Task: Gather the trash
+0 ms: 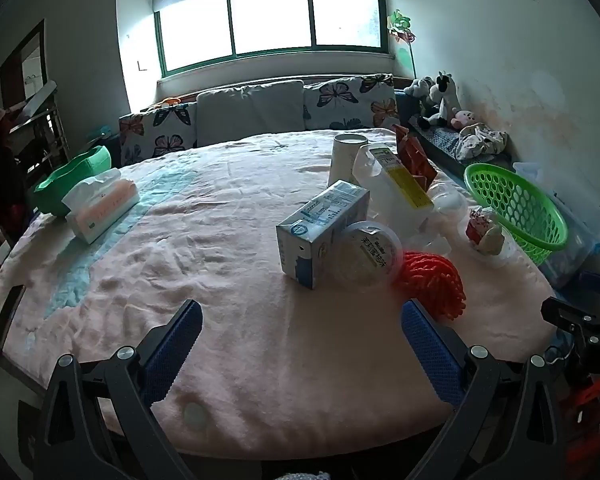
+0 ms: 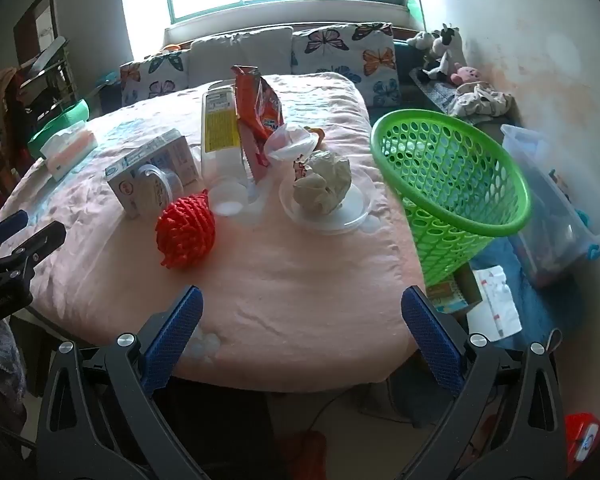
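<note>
Trash lies on a pink-covered table point(image 1: 220, 280): a blue-white milk carton point(image 1: 320, 232), a round plastic lid container point(image 1: 370, 256), an orange foam net point(image 1: 432, 280), a white bottle with yellow label point(image 1: 396, 188), a paper cup point(image 1: 346, 156) and a red snack bag point(image 1: 414, 156). A crumpled paper ball point(image 2: 324, 184) sits in a clear dish point(image 2: 328, 208). A green basket point(image 2: 452, 188) stands at the table's right edge. My left gripper point(image 1: 302, 316) is open and empty near the front edge. My right gripper point(image 2: 302, 304) is open and empty, short of the foam net point(image 2: 186, 230).
A tissue box point(image 1: 100, 204) and a green bowl point(image 1: 72, 176) sit at the table's left. A cushioned sofa point(image 1: 252, 112) runs behind the table. A clear storage bin point(image 2: 556, 208) and papers point(image 2: 496, 304) lie on the floor at the right.
</note>
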{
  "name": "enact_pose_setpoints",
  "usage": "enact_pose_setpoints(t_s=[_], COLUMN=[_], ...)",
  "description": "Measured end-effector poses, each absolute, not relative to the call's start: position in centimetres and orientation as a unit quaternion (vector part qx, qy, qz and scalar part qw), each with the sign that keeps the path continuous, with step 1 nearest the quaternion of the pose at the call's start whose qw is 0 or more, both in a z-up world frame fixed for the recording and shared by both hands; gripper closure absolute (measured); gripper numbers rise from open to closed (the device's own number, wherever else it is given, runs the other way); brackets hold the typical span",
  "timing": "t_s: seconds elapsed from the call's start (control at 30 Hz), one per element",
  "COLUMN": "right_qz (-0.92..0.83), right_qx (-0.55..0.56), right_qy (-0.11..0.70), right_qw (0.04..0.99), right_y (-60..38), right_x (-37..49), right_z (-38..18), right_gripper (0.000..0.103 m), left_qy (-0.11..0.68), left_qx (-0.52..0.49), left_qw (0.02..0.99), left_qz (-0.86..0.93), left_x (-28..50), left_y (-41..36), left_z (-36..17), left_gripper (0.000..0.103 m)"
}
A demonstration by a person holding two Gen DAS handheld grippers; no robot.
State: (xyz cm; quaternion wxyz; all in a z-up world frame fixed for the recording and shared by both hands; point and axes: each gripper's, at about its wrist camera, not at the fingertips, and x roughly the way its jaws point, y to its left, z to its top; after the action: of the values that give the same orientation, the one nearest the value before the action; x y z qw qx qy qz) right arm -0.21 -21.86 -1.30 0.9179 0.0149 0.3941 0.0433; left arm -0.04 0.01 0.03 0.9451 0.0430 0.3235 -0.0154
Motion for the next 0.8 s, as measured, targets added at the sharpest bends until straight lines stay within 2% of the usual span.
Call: enact_pose_setpoints(t_s=[0.8], right_qz=[0.044], right_qx=[0.008], right_qy=[0.397], right_qw=[0.917], right_y=[-21.95], right_x=[-0.19], right_z=[-1.56], right_gripper=[0.005], left_qy=[0.330], left_qx=[0.042], left_qw=[0.943], left_qz=[-0.017], left_x=[0.16], left_y=[0.32], left_z=[-0.36], left_gripper=[0.006])
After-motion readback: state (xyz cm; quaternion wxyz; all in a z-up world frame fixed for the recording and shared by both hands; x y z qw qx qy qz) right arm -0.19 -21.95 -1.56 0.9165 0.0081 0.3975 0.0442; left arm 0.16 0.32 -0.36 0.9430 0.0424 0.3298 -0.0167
